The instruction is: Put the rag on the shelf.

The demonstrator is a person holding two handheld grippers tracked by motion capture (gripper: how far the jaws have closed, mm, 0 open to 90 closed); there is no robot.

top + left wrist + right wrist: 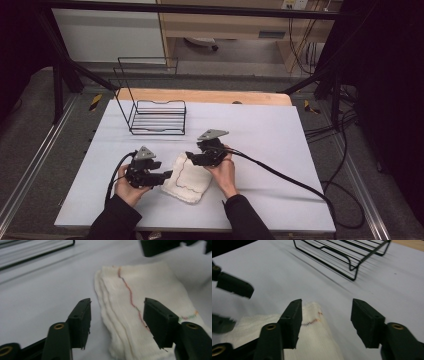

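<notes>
A folded white cloth (187,177) with a wavy red stitch line lies flat on the white table cover (265,135), between the person's two hands. My left gripper (167,176) sits at the cloth's left edge. In the left gripper view my left gripper (116,322) stands open, its jaws astride the stacked edge of the cloth (140,297) without pressing it. My right gripper (190,157) is at the cloth's far corner. In the right gripper view my right gripper (325,320) is open just above the stitched corner of the cloth (312,340).
A black wire rack (157,117) stands at the back left of the table, also in the right gripper view as the wire rack (347,255). A cable (280,175) trails right from the right gripper. The table's front edge lies near the person's sleeves.
</notes>
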